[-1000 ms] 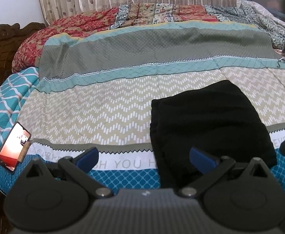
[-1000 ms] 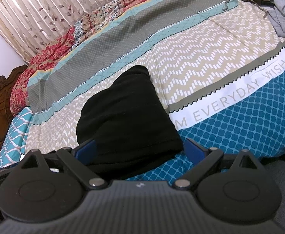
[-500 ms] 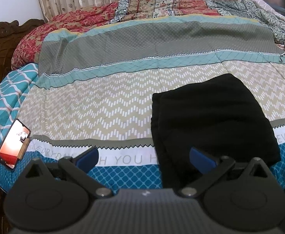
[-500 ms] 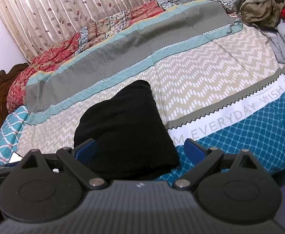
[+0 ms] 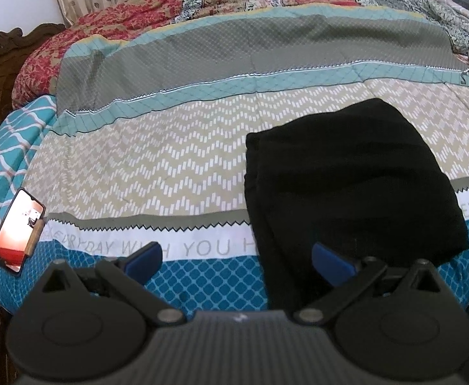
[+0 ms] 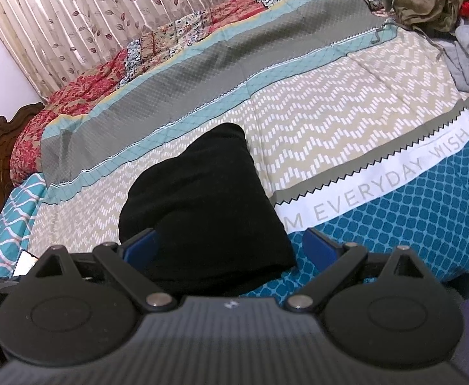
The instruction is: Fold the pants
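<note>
Black pants (image 5: 346,179), folded into a compact rectangular bundle, lie flat on the patterned bedspread (image 5: 157,160) of the bed, across the beige zigzag band, the white lettered stripe and the blue lattice border near the bed's front edge. Left gripper (image 5: 236,258): blue-tipped fingers (image 5: 143,256) spread wide and empty, held above the front edge of the bed, with the right-hand finger in front of the bundle's near left corner. Right gripper (image 6: 229,245): fingers (image 6: 319,243) likewise spread apart, gripping nothing, straddling the near end of the pants (image 6: 202,205) in view; contact cannot be judged. A phone (image 5: 18,235) with a lit screen lies on the bedspread at the left edge, well apart from the bundle. Loose clothes (image 6: 439,3) are heaped at the far right of the bed. A leaf-print curtain (image 6: 106,16) hangs behind.
</note>
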Demonstrator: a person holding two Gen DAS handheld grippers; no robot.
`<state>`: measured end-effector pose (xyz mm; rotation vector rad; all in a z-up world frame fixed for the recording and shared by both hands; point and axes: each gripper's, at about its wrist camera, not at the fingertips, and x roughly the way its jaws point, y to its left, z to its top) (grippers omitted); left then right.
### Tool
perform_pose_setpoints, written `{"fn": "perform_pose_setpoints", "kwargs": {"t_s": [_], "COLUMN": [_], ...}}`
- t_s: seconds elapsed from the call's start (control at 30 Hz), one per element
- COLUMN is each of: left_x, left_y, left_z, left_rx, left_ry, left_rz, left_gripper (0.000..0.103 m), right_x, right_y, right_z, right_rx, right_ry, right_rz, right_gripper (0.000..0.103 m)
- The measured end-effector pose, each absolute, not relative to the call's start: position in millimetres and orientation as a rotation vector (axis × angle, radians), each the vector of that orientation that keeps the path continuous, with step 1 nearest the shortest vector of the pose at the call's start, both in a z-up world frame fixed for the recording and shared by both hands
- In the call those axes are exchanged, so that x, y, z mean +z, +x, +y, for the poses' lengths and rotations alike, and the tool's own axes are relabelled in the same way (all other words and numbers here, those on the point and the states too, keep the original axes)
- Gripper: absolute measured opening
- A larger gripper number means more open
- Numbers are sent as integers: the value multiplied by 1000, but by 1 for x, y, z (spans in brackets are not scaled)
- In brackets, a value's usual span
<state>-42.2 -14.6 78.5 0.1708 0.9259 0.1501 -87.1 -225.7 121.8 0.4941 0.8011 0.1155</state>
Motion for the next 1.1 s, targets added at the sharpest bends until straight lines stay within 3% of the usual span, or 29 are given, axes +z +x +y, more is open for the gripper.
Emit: {"fn": "perform_pose_setpoints", "kwargs": {"t_s": [1.1], "left_x": [76], "left_y": [-44], "left_z": [-18], "left_rx": [37], "left_ry": [110], "left_rz": [943], "left_gripper": [103], "right_x": [118], "right_y": [-88], "right_z": [-231], "right_rx": [123], "right_ry": [501], "right_rz": [810], "right_gripper": [98]}}
